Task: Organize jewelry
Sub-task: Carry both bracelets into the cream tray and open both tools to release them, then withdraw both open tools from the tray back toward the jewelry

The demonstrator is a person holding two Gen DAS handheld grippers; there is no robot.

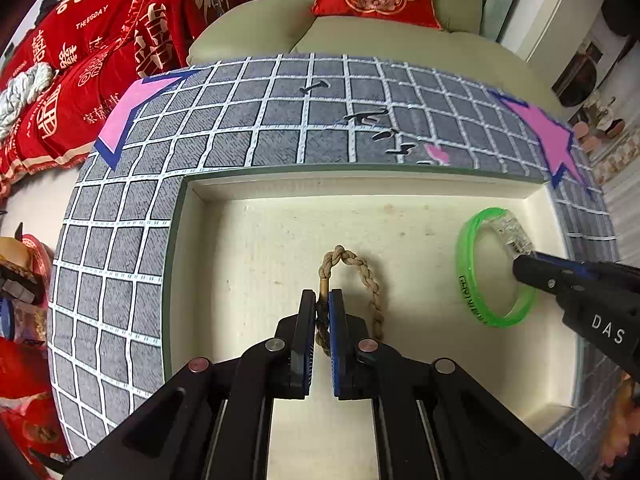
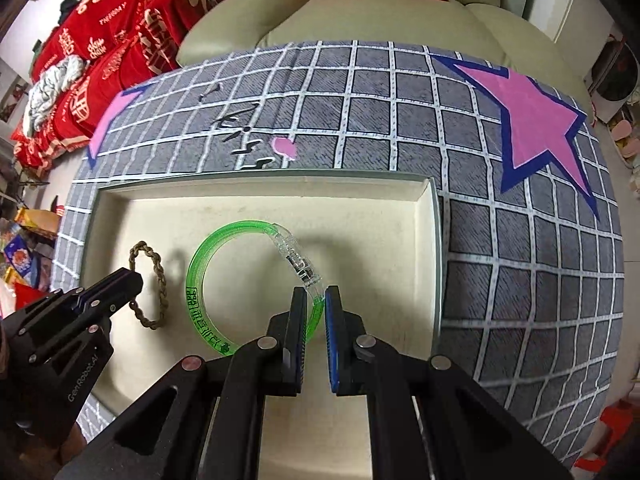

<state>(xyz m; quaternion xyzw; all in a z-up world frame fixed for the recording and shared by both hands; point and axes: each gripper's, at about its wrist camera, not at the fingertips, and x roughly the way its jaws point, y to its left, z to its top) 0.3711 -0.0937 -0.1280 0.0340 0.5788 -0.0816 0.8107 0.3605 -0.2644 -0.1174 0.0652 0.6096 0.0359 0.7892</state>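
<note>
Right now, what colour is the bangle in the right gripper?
Translucent green bangle with a clear clasp section, dark lettering on the band. Best seen in the right wrist view.

Both views are bright and evenly lit, with no strong glare. Soft shadows fall on the cream tray (image 2: pixel 360 208) floor just beyond the right tongs (image 2: pixel 316 300) and beside the left tongs (image 1: pixel 322 304). Fisheye distortion bows the grid cloth (image 1: pixel 120 240) lines strongly toward the frame edges; corners are vignetted black. Focus is sharp near the tongs and slightly soft at the periphery.

Two bracelets (image 1: pixel 494 268), one tray (image 1: pixel 360 188)
</note>
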